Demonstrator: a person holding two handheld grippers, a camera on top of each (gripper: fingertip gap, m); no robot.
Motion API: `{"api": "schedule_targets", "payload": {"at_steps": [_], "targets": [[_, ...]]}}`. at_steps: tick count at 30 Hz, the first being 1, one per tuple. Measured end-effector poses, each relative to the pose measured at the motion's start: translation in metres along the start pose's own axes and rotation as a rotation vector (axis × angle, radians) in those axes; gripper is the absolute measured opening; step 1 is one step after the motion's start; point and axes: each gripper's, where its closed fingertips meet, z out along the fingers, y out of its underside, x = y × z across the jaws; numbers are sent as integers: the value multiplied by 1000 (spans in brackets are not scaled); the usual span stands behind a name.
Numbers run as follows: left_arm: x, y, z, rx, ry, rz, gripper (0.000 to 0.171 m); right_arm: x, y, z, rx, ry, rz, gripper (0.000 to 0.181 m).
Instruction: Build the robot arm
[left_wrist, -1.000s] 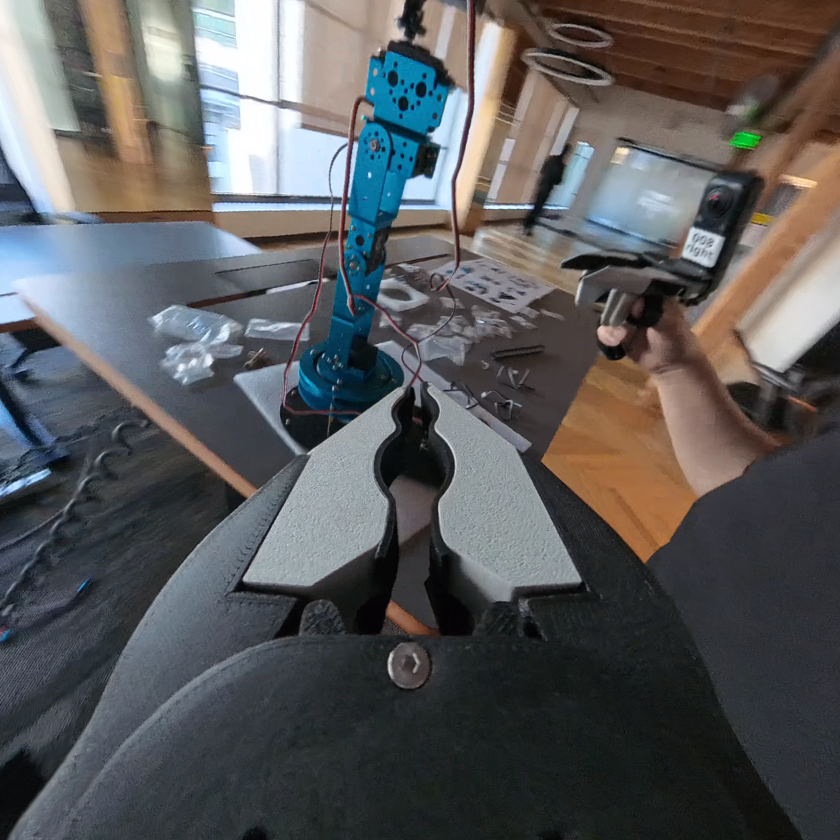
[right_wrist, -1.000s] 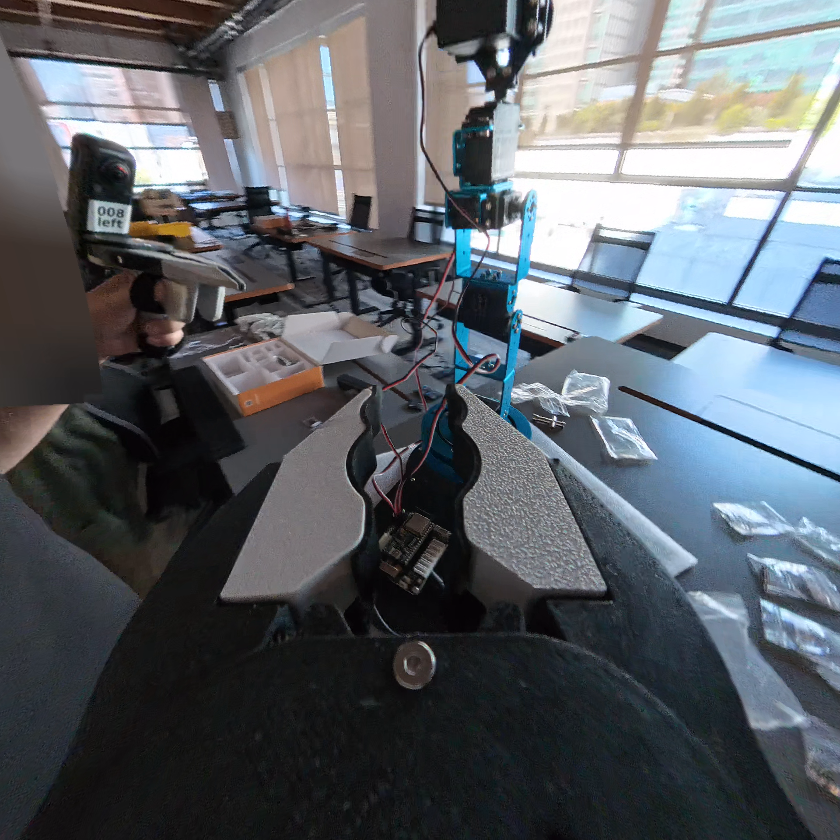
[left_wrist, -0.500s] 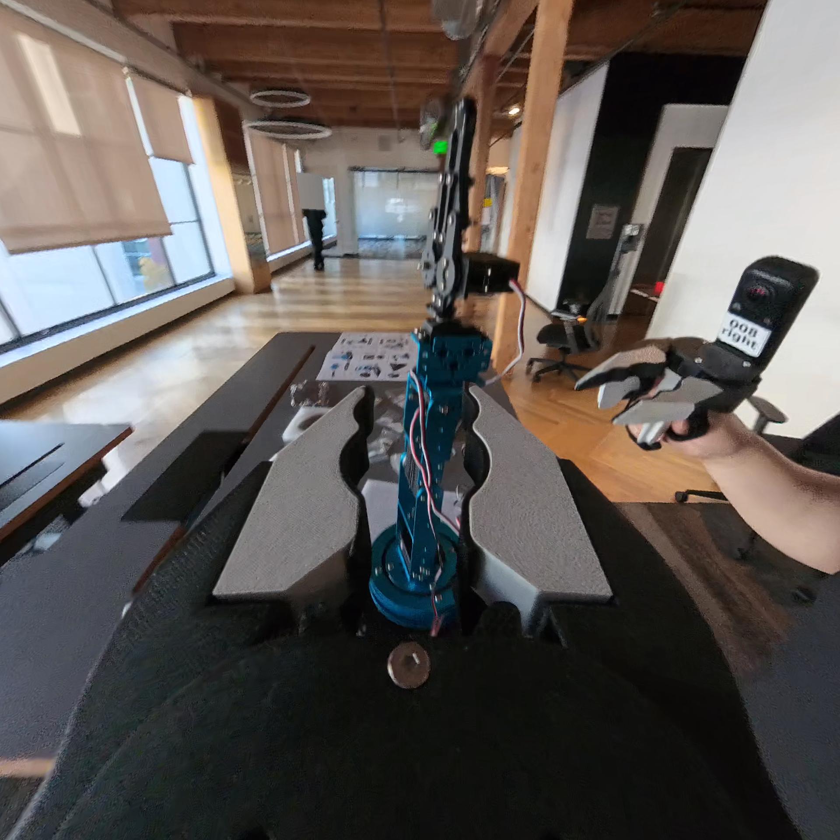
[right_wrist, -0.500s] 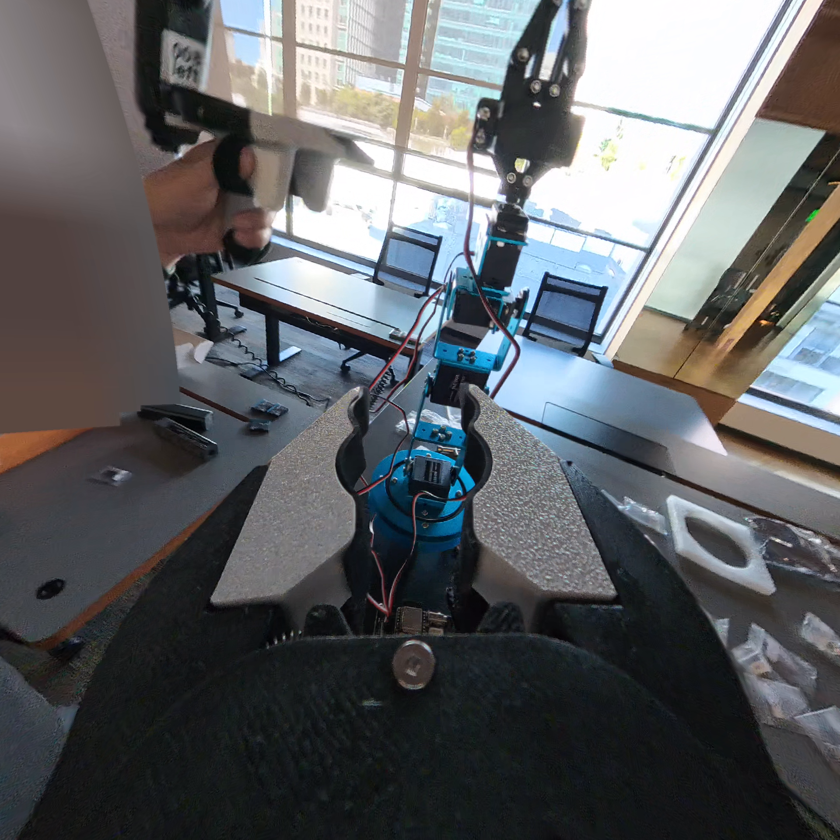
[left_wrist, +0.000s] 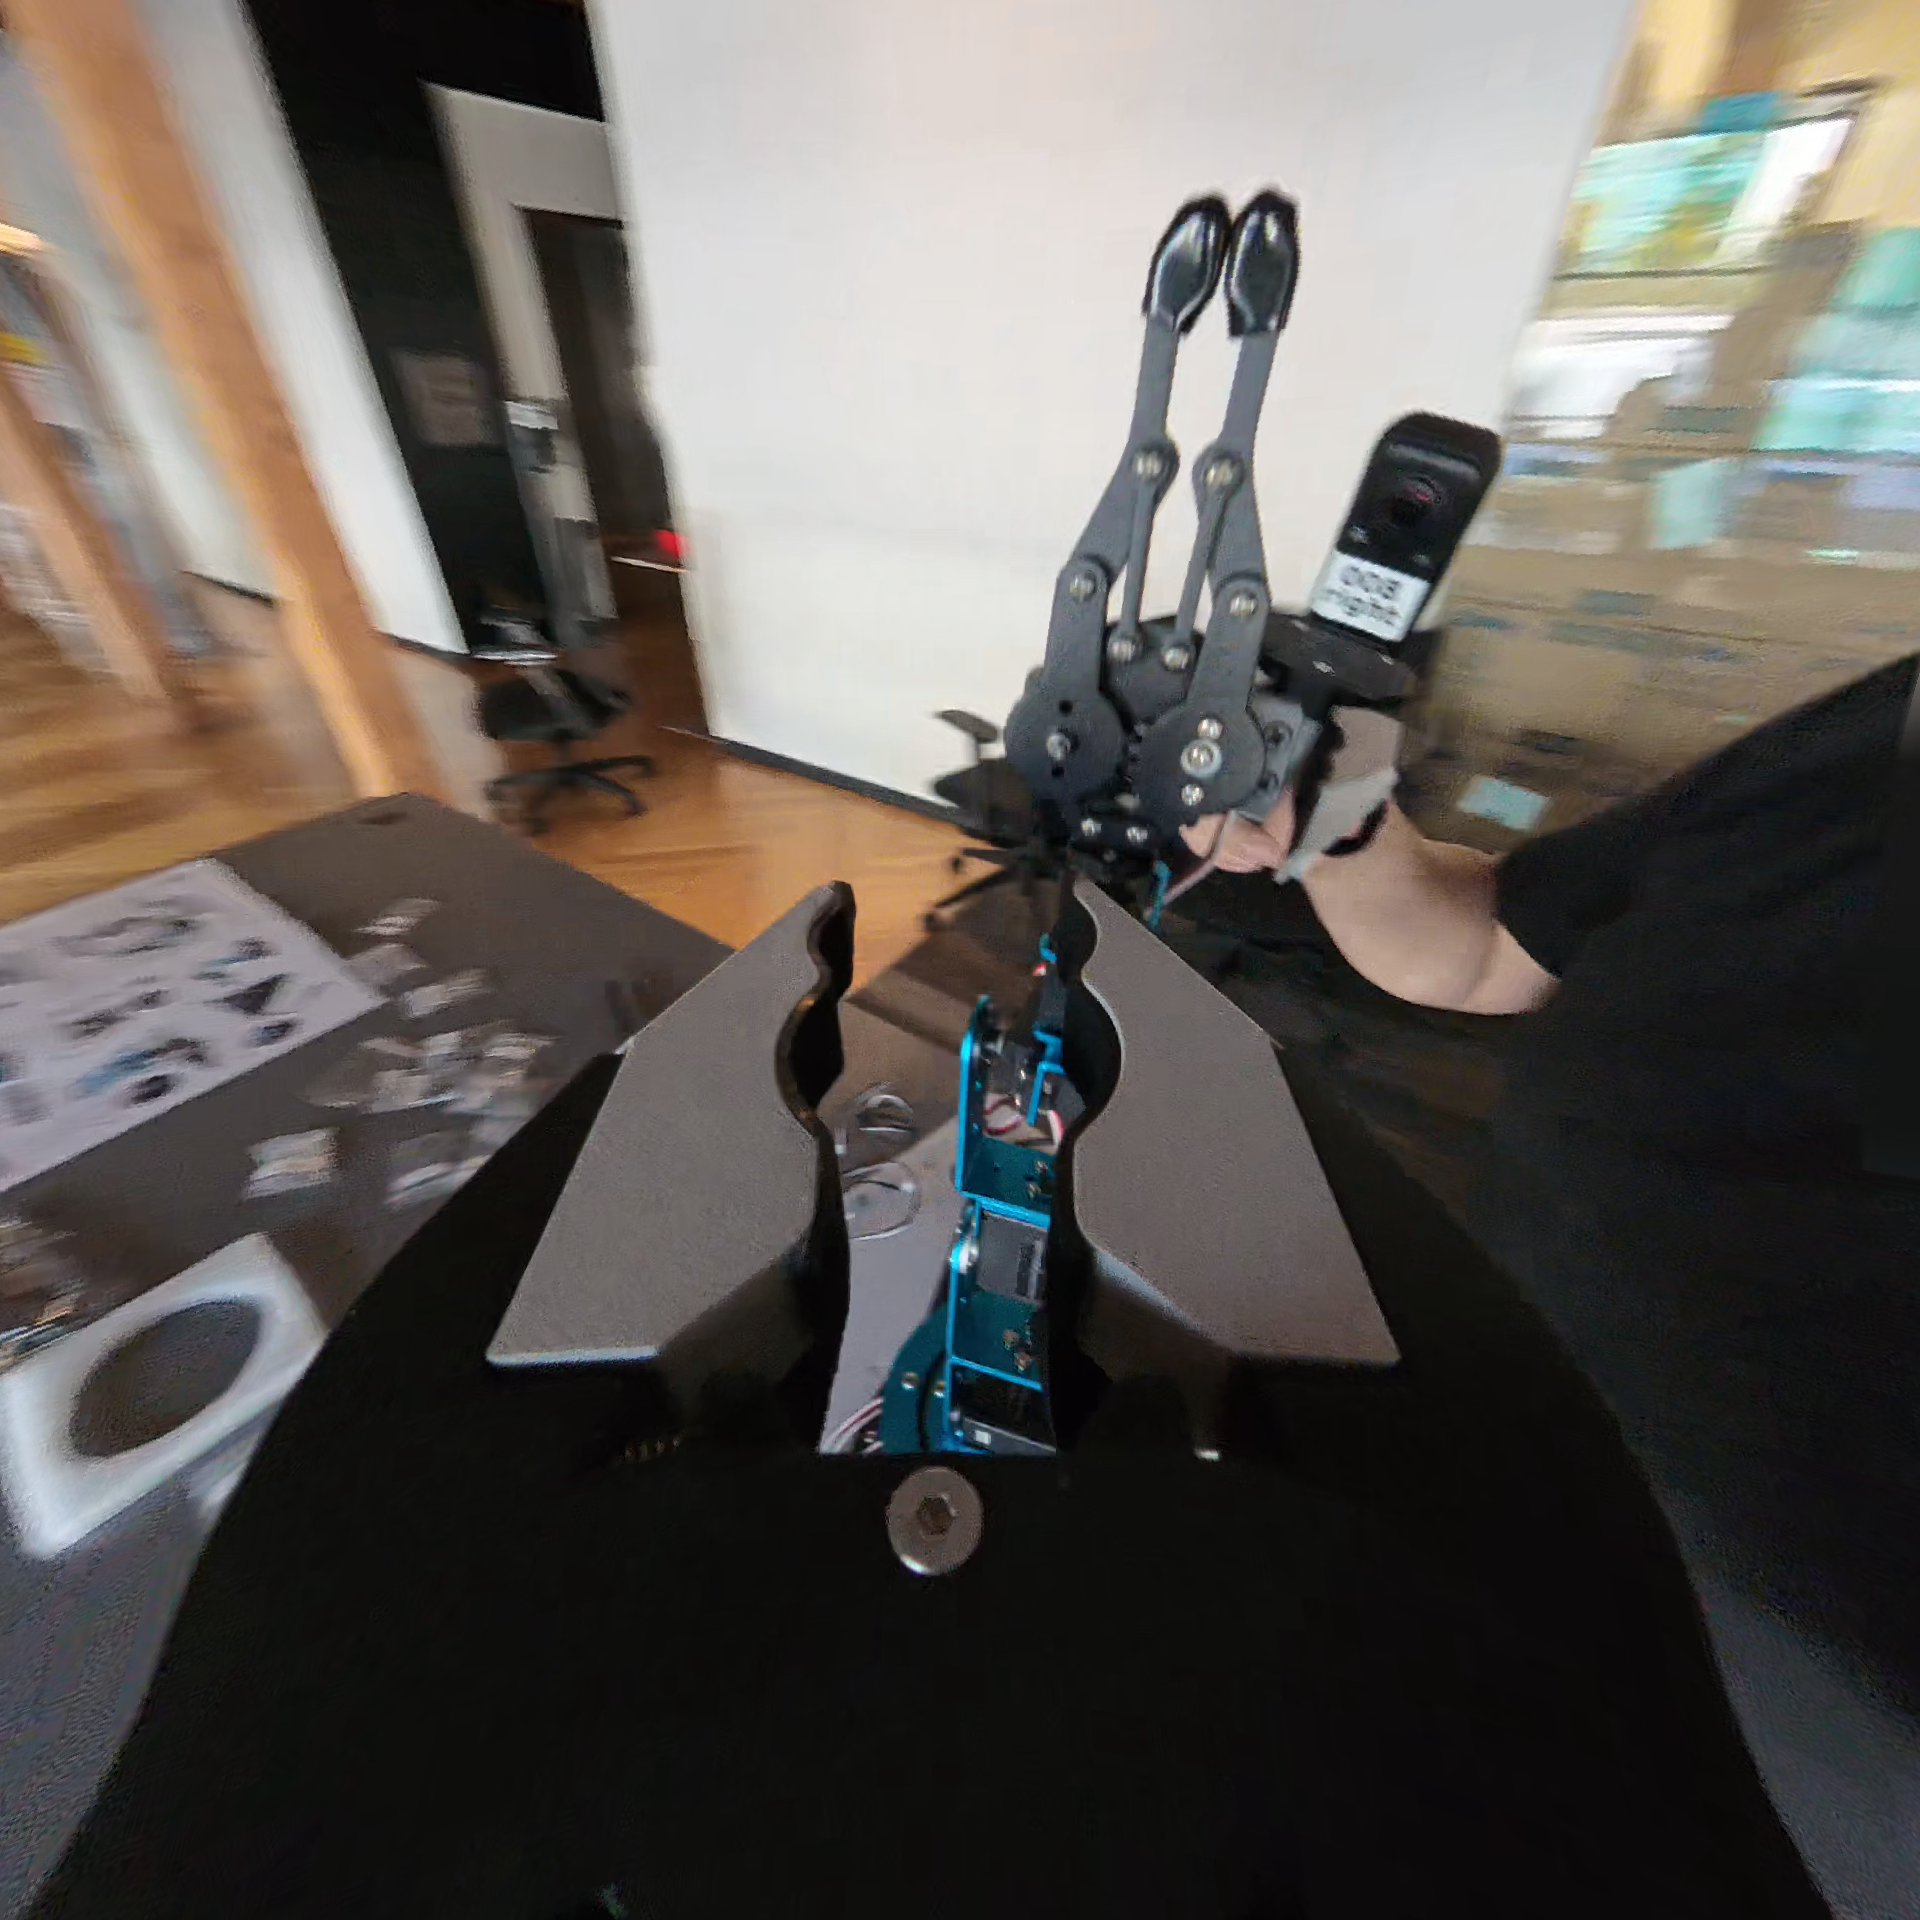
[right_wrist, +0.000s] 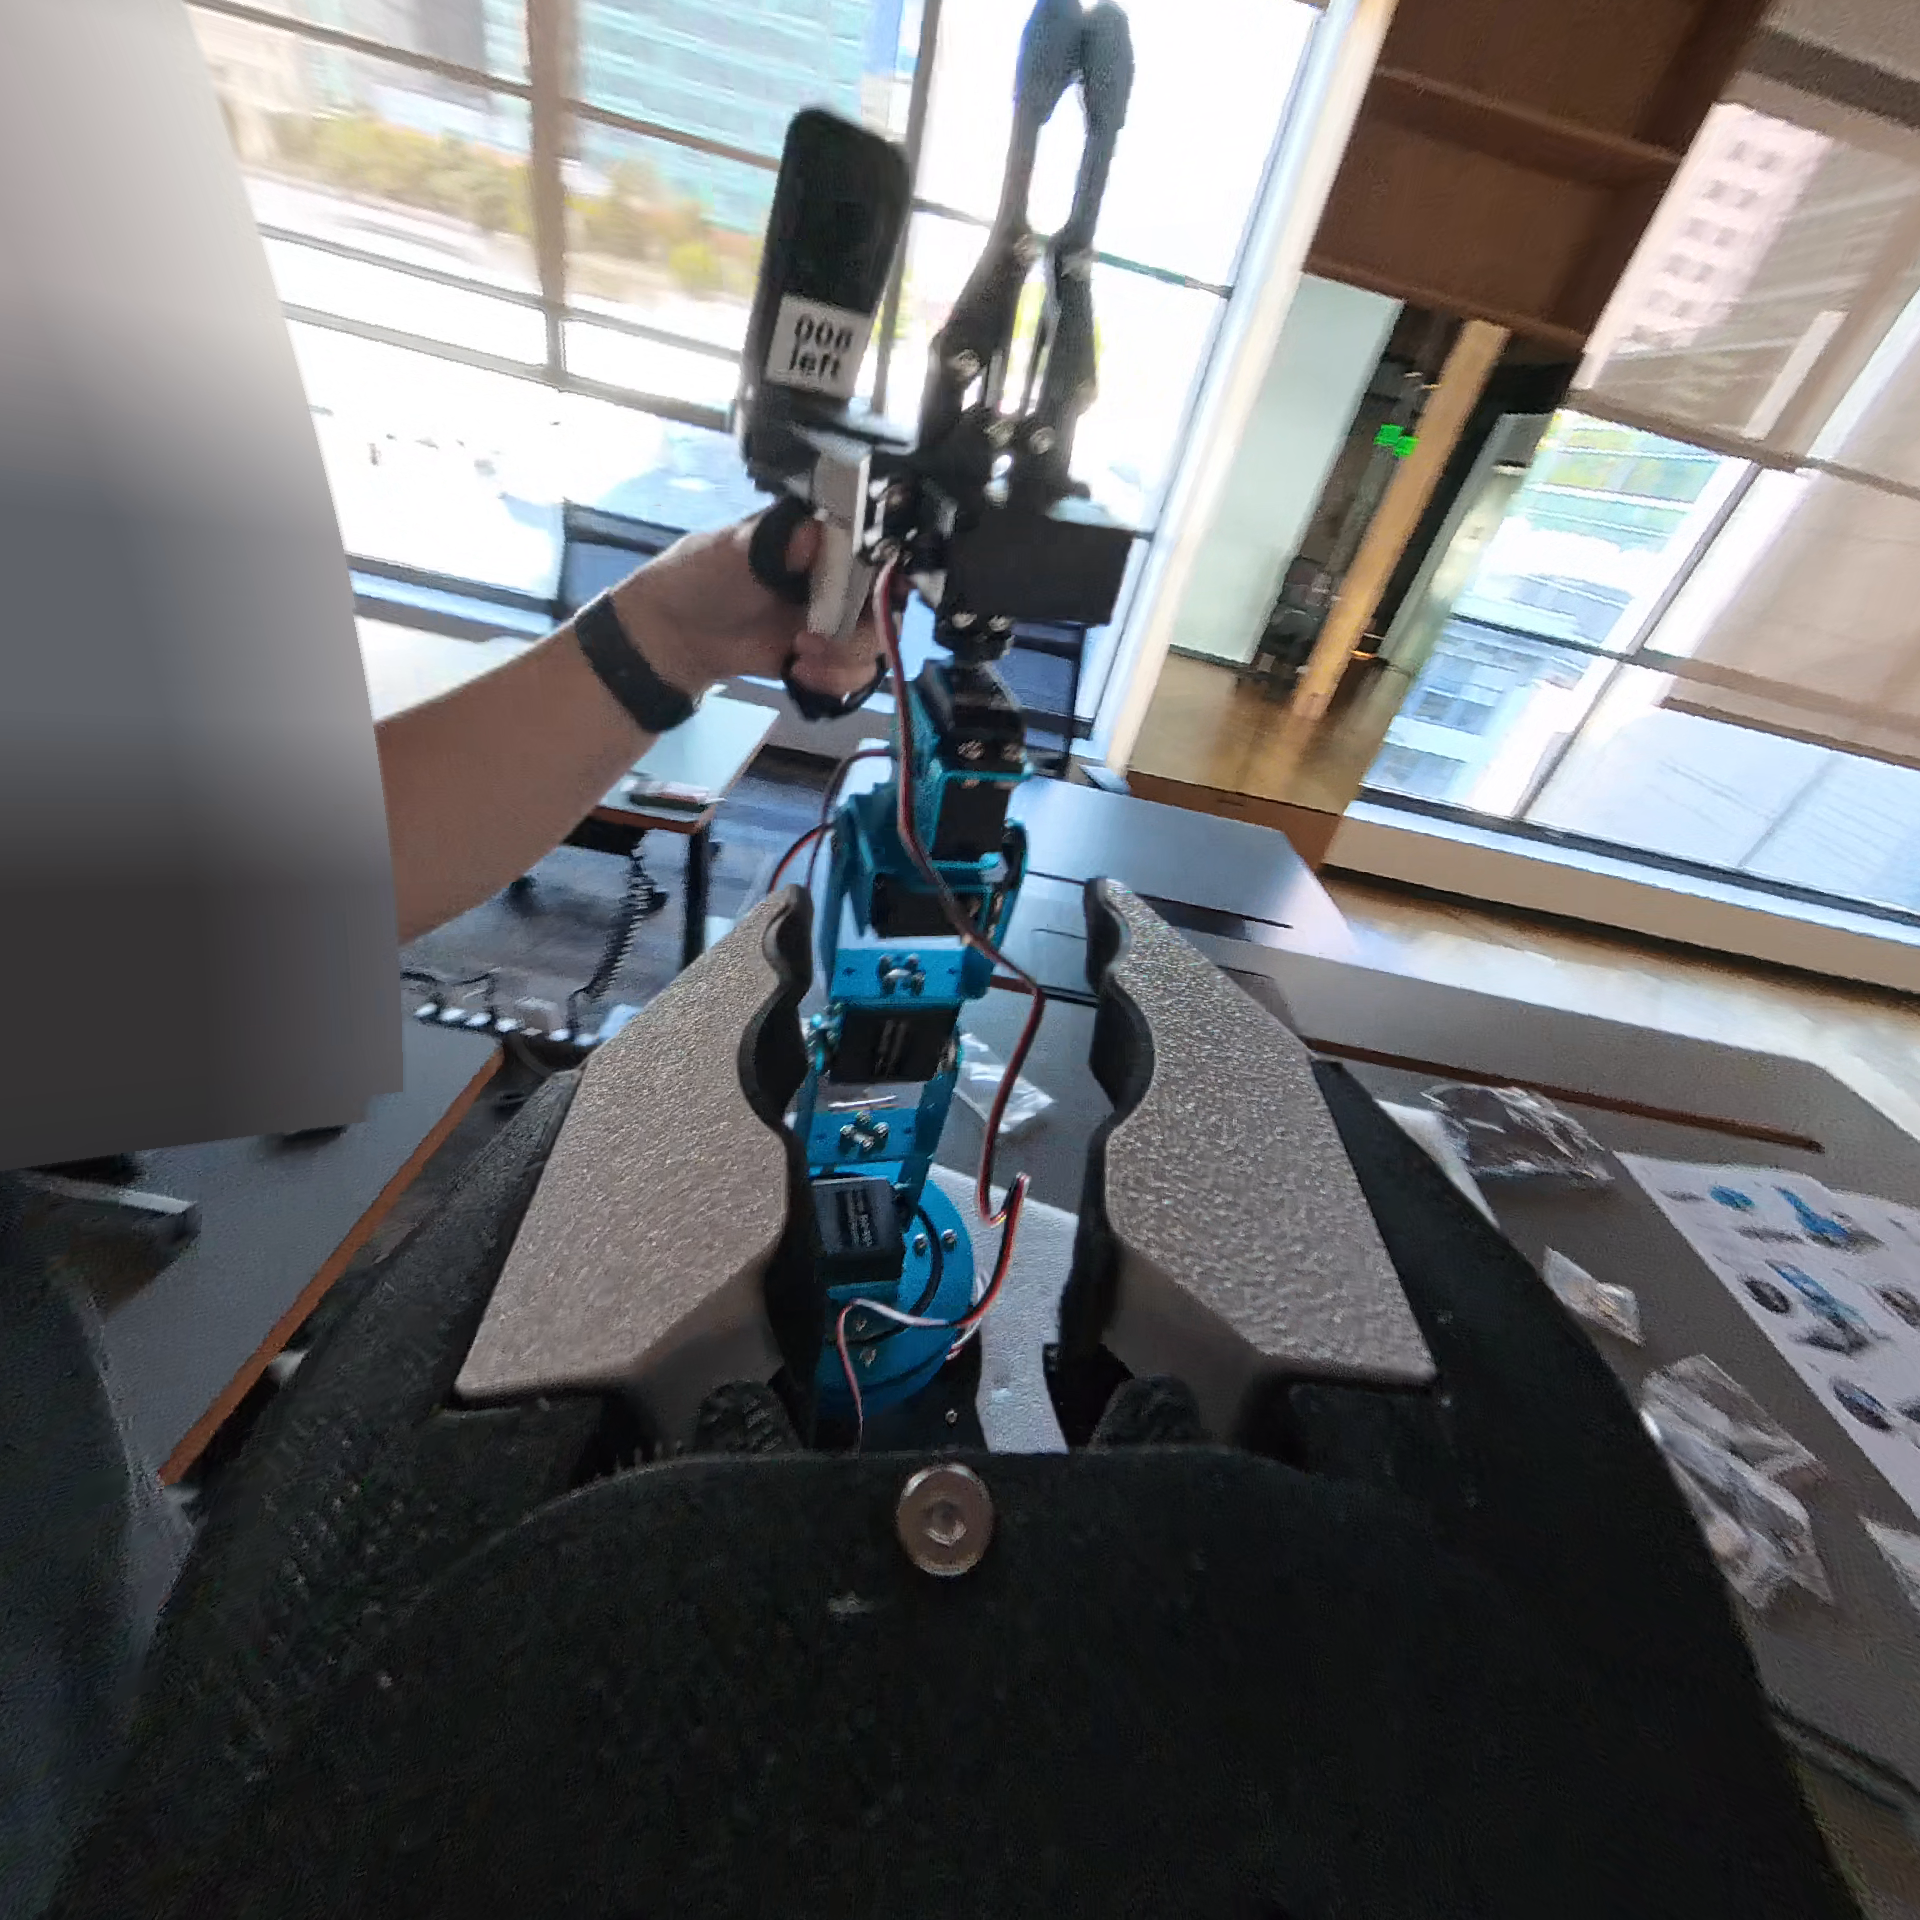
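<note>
The left tool (left_wrist: 961, 940) has its 2 fingers spread wide with nothing gripped; the small blue robot arm (left_wrist: 1003, 1174) rises through the gap, close against the right finger. Above and ahead of the fingertips stands the arm's black claw (left_wrist: 1216, 520), its 2 tips nearly together. Beyond the claw, to the right, the other tool's camera block (left_wrist: 1403, 530) shows, held in a hand (left_wrist: 1262, 842). To the left of the tool, on the dark desk (left_wrist: 468, 904), lie a printed sheet (left_wrist: 156, 997), blurred plastic bags (left_wrist: 436, 1070) and a white foam block with a round hole (left_wrist: 135, 1382).

The right tool (right_wrist: 951, 935) is also spread wide and holds nothing; the blue arm's round base (right_wrist: 914, 1278) and lower links sit between its fingers, touching neither that I can see. Red, white and black wires (right_wrist: 1013, 1091) trail down the links. Beyond the fingertips, up and left, the left tool's camera block (right_wrist: 831, 249) sits beside the claw, gripped by a hand (right_wrist: 727, 613).
</note>
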Motion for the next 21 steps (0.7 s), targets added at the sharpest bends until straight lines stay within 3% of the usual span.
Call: {"api": "schedule_targets", "payload": {"at_steps": [7, 11, 16, 21], "targets": [[5, 19, 0, 74, 273, -56, 29, 4, -40, 18, -26, 221, -73, 53], [19, 11, 3, 126, 368, -65, 29, 2, -53, 22, -45, 216, -53, 51], [19, 19, 7, 112, 308, -2, 34, -3, -64, 35, -49, 180, -1, 52], [7, 22, -14, 186, 278, -89, 33, 4, -52, 37, -153, 369, -140, 58]]}}
